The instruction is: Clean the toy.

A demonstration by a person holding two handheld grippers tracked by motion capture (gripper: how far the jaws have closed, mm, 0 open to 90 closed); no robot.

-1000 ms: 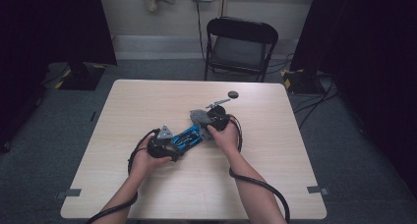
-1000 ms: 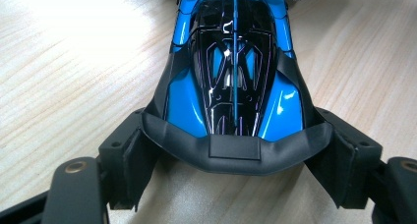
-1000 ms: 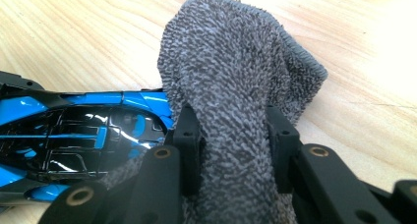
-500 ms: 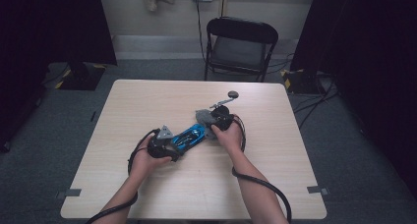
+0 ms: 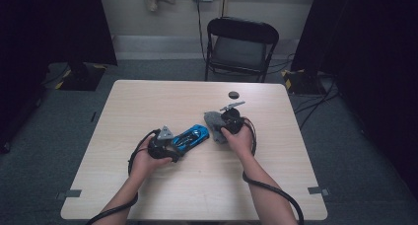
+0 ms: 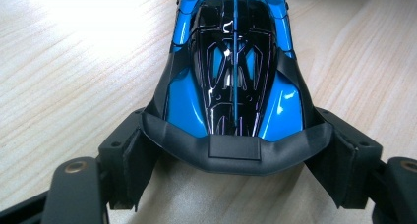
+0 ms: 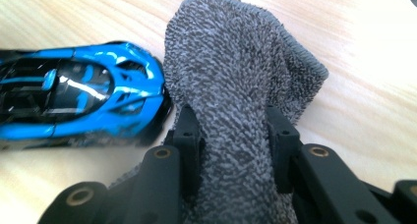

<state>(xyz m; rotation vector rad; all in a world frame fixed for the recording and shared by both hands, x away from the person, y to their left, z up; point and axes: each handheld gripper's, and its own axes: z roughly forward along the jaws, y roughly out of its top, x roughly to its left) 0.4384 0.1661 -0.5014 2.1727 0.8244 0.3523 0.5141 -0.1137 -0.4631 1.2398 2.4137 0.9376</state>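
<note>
Gripping the blue toy car [image 5: 191,136] at its rear, our left gripper [image 5: 173,145] pins it mid-frame on the table [image 5: 148,101]; our right gripper [image 5: 221,127] clamps a grey cloth [image 5: 213,120] beside the car's nose.

The right hand-held gripper [image 5: 223,122] is sliding away now, carrying the grey cloth [image 5: 213,121] off toward three o'clock! A second ago that cloth sat bunched against the blue toy car [image 5: 190,137], right over its nose end; now it has pulled back to just beside the nose, at the car's two o'clock, still about touching it. More of the car's blue bodywork shows from above, and the right hand [image 5: 240,141] has drifted out the same way.
</note>
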